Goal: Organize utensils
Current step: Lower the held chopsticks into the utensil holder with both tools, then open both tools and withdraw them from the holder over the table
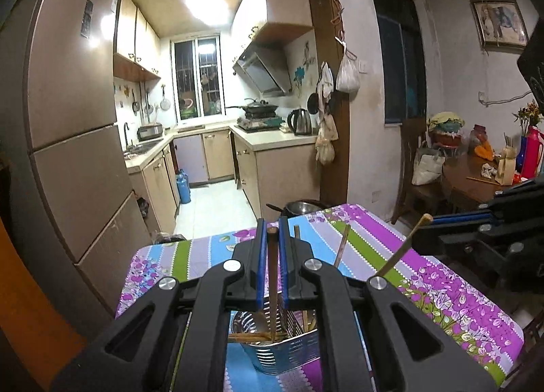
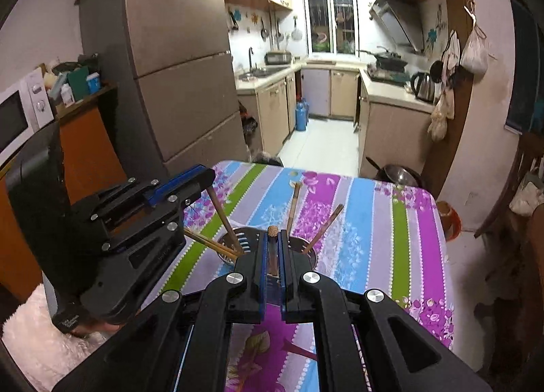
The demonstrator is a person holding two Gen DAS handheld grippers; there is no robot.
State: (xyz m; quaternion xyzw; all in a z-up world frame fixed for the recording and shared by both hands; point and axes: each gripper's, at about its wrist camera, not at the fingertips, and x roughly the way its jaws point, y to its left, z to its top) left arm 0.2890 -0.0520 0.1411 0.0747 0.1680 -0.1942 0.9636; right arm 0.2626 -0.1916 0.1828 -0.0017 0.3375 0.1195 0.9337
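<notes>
Chopstick (image 1: 272, 276) pinched upright in left gripper (image 1: 272, 232) over the holder (image 1: 282, 354); right gripper (image 2: 272, 239) clamps another chopstick (image 2: 272, 249).

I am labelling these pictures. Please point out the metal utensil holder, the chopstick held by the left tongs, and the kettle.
utensil holder (image 1: 289, 354): left wrist view, slotted front wall.
chopstick (image 1: 273, 276): left wrist view, mid-shaft between the tongs.
kettle (image 1: 300, 121): left wrist view, steel body.

The utensil holder (image 2: 272, 249) is mostly hidden behind the right gripper (image 2: 272, 239). In the left view, the left gripper (image 1: 272, 225) covers the holder's far rim; the tabletop (image 1: 442, 290) is cut off at the near edge.
</notes>
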